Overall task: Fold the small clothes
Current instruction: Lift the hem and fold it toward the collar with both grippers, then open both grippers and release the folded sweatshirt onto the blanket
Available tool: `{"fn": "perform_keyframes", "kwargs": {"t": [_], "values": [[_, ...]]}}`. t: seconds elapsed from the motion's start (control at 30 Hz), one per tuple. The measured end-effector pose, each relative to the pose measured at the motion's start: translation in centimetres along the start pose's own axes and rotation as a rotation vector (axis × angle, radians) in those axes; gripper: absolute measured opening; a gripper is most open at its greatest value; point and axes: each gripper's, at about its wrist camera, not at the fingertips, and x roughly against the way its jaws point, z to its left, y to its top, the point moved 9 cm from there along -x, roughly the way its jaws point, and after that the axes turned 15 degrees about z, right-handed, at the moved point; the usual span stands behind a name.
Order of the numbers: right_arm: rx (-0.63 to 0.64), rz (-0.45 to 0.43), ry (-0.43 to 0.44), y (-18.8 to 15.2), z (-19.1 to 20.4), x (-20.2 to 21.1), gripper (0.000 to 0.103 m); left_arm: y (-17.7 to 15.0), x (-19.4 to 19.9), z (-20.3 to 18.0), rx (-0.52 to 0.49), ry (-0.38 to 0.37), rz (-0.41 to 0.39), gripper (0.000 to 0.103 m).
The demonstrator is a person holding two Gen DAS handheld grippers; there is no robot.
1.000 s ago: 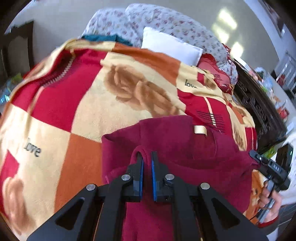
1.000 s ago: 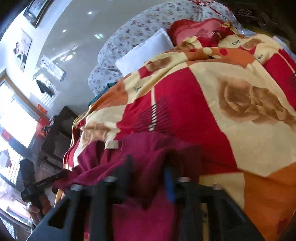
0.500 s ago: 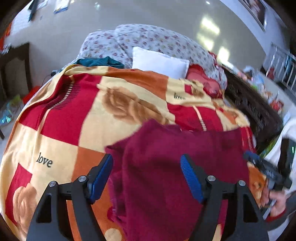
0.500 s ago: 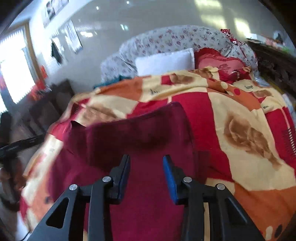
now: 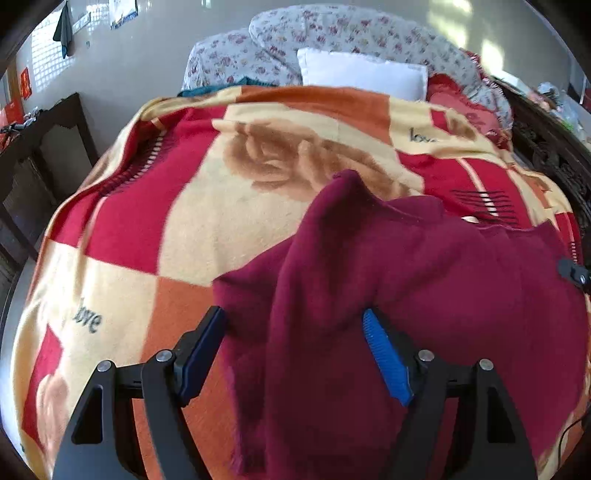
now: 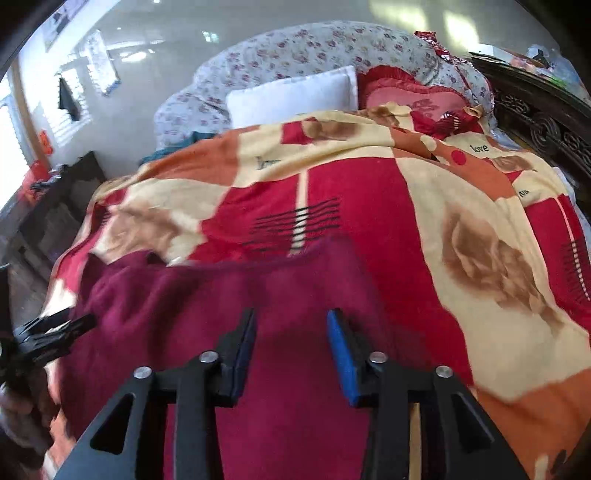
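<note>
A maroon fleece garment (image 5: 443,277) lies rumpled on a red, cream and orange checked blanket (image 5: 129,229). One fold rises as a ridge toward the far side. My left gripper (image 5: 291,317) stands open over the garment's left part. The cloth runs loose between its blue pads, which do not press it. My right gripper (image 6: 292,314) hovers over the garment (image 6: 184,302), near its far right corner. Its jaws are opening, and cloth lies under them, not pinched. The left gripper (image 6: 55,328) and a hand show at that view's left edge.
A white pillow (image 5: 362,75), a floral quilt (image 5: 332,33) and a red cushion (image 6: 406,96) sit at the head of the bed. Dark wooden furniture (image 5: 37,155) stands to the left. A carved dark bed frame (image 6: 546,122) runs along the right.
My left gripper let go of the maroon fold it pinched and opened wide. The garment settled onto the blanket. My right gripper's jaws narrowed, then widened, and both views rolled.
</note>
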Motion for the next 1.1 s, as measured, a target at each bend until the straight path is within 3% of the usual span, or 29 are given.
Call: {"fn": "perform_keyframes", "kwargs": {"t": [0.23,0.43,0.47,0.53,0.57,0.63,0.67,0.77,0.83,1.0,1.1], "values": [[0.040,0.008,-0.026,-8.5,-0.2,4.9,0.075,-6.6,3.9,1.6,-0.014,-0.091,-0.020,0.077],[-0.016,0.067,0.018,-13.5,-1.6,4.2,0.076,-12.5,3.1,1.7,-0.022,-0.140,0.023,0.082],[-0.012,0.087,0.024,-14.0,-1.4,3.5,0.074,-12.9,2.7,1.4,-0.030,-0.151,0.031,0.082],[-0.002,0.104,0.049,-14.6,-1.0,2.3,0.029,-13.4,2.0,0.9,-0.034,-0.170,0.037,0.082],[0.000,0.113,0.062,-14.8,-0.9,1.6,0.027,-13.5,1.8,0.7,-0.040,-0.175,0.039,0.079],[0.026,0.089,0.045,-14.7,-0.6,1.9,0.016,-13.5,1.3,-0.1,-0.094,-0.168,0.066,0.039],[0.037,0.078,0.047,-14.6,-0.5,2.6,0.015,-13.6,1.0,-0.5,-0.120,-0.184,0.098,0.020],[0.075,0.037,0.021,-13.8,-0.5,5.1,0.007,-13.4,1.8,-0.8,-0.159,-0.180,0.104,0.013],[0.100,0.043,-0.015,-13.8,-0.6,5.7,0.007,-13.7,1.9,-0.7,-0.179,-0.152,0.090,0.012],[0.101,0.150,-0.076,-15.5,-1.0,1.4,0.009,-14.3,1.3,-0.5,-0.134,-0.151,0.076,0.012],[0.072,0.116,-0.068,-14.9,-1.0,3.4,0.021,-14.6,2.3,-0.5,-0.129,-0.145,0.068,0.012]]}}
